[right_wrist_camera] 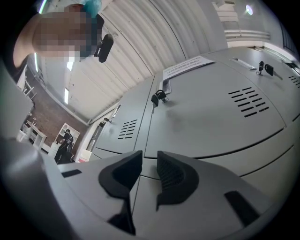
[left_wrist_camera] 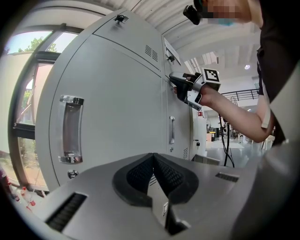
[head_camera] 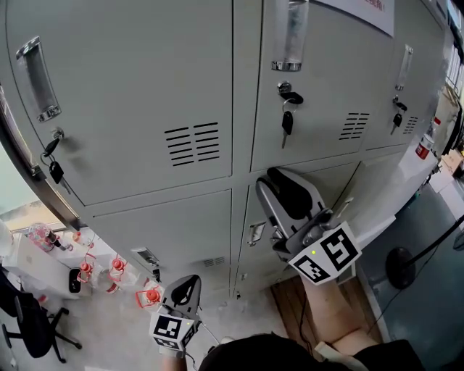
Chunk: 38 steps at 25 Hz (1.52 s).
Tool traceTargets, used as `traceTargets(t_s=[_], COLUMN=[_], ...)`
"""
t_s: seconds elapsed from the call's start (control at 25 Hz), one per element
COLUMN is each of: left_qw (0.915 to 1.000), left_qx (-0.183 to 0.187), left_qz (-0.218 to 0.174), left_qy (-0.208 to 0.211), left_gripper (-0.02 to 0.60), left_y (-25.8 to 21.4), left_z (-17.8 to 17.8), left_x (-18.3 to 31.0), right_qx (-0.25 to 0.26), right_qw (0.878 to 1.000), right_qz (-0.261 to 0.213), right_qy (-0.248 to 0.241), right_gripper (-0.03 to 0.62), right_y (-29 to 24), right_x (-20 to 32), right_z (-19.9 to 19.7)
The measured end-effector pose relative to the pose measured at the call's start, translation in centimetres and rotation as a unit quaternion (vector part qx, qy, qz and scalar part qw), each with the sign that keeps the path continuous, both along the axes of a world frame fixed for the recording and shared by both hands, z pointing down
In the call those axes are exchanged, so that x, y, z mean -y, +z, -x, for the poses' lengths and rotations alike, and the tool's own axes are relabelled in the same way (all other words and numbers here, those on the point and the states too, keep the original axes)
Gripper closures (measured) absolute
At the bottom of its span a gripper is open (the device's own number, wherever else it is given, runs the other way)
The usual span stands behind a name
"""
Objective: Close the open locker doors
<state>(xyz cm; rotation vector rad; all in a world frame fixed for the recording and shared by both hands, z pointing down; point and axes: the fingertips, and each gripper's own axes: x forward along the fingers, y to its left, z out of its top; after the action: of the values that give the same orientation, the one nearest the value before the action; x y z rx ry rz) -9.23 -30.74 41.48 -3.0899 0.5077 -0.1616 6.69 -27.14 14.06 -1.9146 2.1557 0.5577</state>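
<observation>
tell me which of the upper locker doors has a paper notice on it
The middle upper door, above the right gripper: a white notice sits near its top. The upper left door and upper right door show no paper.

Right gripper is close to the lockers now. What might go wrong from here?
1. The key hangs just above the right gripper; lifting could snag it.
2. The locker doors in view already look shut, so pushing may only dent a panel.
</observation>
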Motion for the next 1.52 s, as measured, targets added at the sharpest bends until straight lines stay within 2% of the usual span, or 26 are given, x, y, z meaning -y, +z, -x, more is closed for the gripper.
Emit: traceTargets(t_s=[0.36,0.68,1.32,1.52], left_qw=[1.0,0.9997,0.9967,0.9936], left_qx=[-0.002,-0.005,0.013,0.016], left_qz=[0.003,0.003,0.008,0.003], left_qy=[0.008,0.022,0.08,0.111], left_gripper=[0.574,0.574,0.574,0.574], left_y=[0.0,-0.4,-1.0,-0.5], left_z=[-1.0,-3.3,-12.3,-15.7], left_x=[0.1,-1.9,-11.1,-14.8], right_qx=[-0.006,0.001,0.046,0.065], right_qw=[1.0,1.0,0.994,0.99], right_qz=[0.006,0.023,0.099,0.117], right_qy=[-0.005,-0.013,0.027,0.043], right_gripper=[0.5,0.5,0.503,0.505], right_y=[0.1,1.9,10.3,13.0], right_x=[-0.1,-2.4,-13.6,-17.9], right_z=[0.2,-0.6,-7.5,-9.6])
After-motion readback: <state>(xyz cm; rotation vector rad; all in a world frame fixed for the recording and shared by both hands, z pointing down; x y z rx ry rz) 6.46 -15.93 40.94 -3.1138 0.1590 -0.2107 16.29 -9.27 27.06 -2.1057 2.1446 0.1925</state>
